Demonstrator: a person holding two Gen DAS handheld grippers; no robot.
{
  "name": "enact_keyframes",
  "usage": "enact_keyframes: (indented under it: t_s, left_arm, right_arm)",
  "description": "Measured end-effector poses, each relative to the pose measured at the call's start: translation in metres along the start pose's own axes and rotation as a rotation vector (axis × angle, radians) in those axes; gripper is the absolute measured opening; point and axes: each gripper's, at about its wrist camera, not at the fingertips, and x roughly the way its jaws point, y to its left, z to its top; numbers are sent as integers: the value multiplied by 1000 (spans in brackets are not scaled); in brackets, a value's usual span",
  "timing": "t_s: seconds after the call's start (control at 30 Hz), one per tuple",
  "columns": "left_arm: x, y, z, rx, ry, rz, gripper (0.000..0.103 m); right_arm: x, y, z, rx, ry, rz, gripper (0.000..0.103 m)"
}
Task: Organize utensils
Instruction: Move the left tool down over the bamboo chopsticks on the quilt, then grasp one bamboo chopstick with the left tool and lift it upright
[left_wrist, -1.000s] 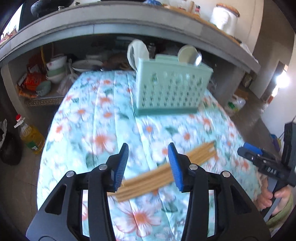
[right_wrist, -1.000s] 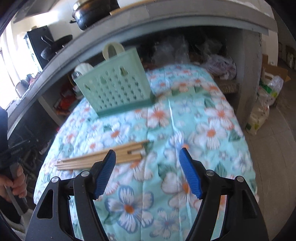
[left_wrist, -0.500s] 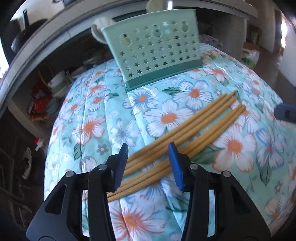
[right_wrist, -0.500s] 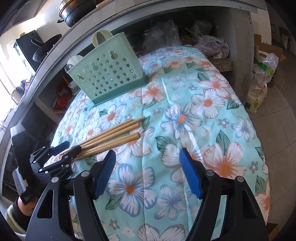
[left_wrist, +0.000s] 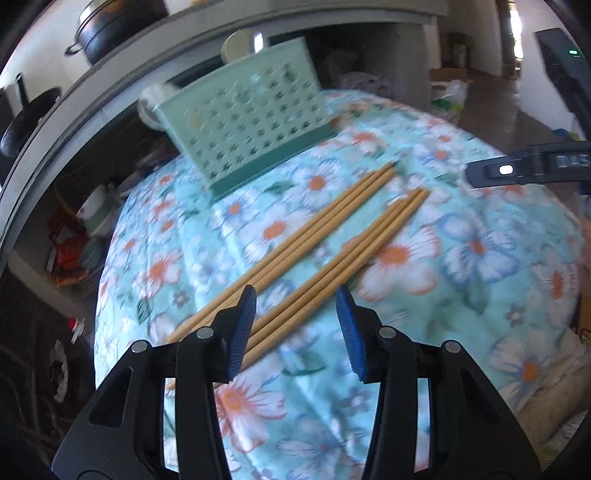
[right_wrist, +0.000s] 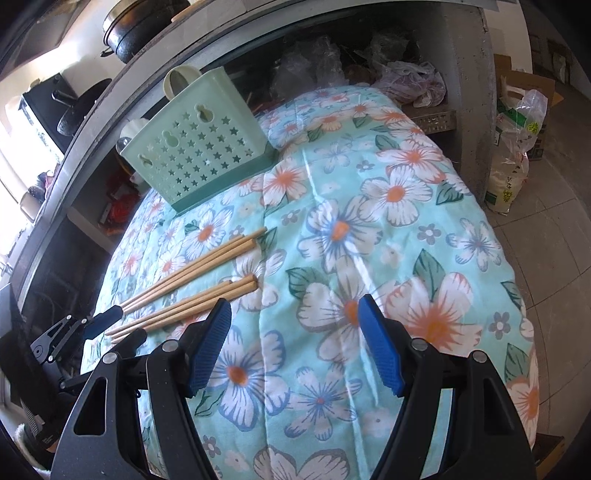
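Several wooden chopsticks (left_wrist: 332, 243) (right_wrist: 192, 277) lie in two bundles on the floral cloth, thick ends towards the right gripper. A pale green star-holed utensil basket (left_wrist: 243, 129) (right_wrist: 199, 158) stands upright behind them. My left gripper (left_wrist: 295, 332) (right_wrist: 118, 328) is open just over the thin ends of the nearer bundle, which run between its blue pads close to the left one; whether they touch is unclear. My right gripper (right_wrist: 295, 343) is open over bare cloth, right of the thick ends, holding nothing. One of its fingers (left_wrist: 491, 171) shows at the right edge of the left wrist view.
The floral cloth (right_wrist: 406, 229) covers a rounded table that drops off to a tiled floor on the right. A concrete counter (right_wrist: 332, 33) with a black pot (right_wrist: 136, 29) overhangs the back. Bags (right_wrist: 513, 147) stand on the floor; bowls and packets fill the shelf (left_wrist: 85, 221).
My left gripper has rolled and moved down and in over the chopsticks' thin ends, so the basket now looks tilted. The right gripper has come slightly lower and closer. Both jaws kept their width.
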Motion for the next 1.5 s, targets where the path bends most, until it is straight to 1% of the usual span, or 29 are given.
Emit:
enact_keyframes:
  t_s: [0.1, 0.13, 0.17, 0.33, 0.4, 0.47, 0.6, 0.67, 0.73, 0.8, 0.87, 0.9, 0.97, 1.03, 1.1, 1.3, 1.43, 1.5]
  left_arm:
    - [4, -19, 8, 78, -11, -25, 43]
    - [8, -25, 9, 105, -9, -18, 41]
    - [12, -31, 10, 137, -5, -3, 36]
    - [35, -51, 14, 285, 34, 71, 19]
    - [39, -57, 12, 350, 27, 107, 15]
    - [38, -60, 11, 402, 23, 130, 12]
    - [24, -65, 7, 477, 16, 132, 11]
    - [15, -67, 7, 488, 25, 106, 11]
    - [8, -69, 5, 489, 58, 59, 13]
    - [7, -68, 3, 477, 96, 23, 16]
    - [5, -64, 3, 455, 106, 1, 16]
    - [4, -62, 5, 441, 110, -16, 17]
    - [3, -58, 10, 408, 106, -42, 26]
    - [0, -57, 16, 387, 93, -76, 29]
    - [-1, -62, 21, 394, 77, -100, 31]
    - [12, -84, 29, 432, 71, -149, 32]
    - [25, -90, 32, 421, 84, -172, 31]
    - [27, -91, 34, 412, 84, -191, 27]
  right_arm:
    - [-1, -6, 2, 20, -7, -4, 69]
    - [-1, -9, 3, 30, -8, -2, 69]
    - [-1, -10, 3, 35, -9, -2, 69]
    - [-3, -14, 4, 44, -13, 0, 69]
    - [-2, -15, 4, 46, -12, 0, 69]
    - [-2, -18, 4, 50, -12, 1, 69]
    - [0, -22, 4, 64, -8, 2, 69]
    - [0, -23, 5, 66, -8, 2, 69]
    - [0, -23, 5, 65, -8, 4, 69]
    - [1, -23, 5, 62, -6, 5, 69]
    - [3, -23, 5, 60, -4, 4, 69]
    - [3, -24, 5, 64, -2, 4, 69]
    - [4, -26, 5, 71, 1, 2, 69]
    - [5, -27, 5, 75, 3, -1, 69]
    - [6, -29, 5, 81, 8, -1, 69]
    - [12, -35, 4, 118, 28, 14, 69]
    - [13, -38, 4, 137, 35, 25, 69]
    - [14, -40, 4, 149, 39, 32, 69]
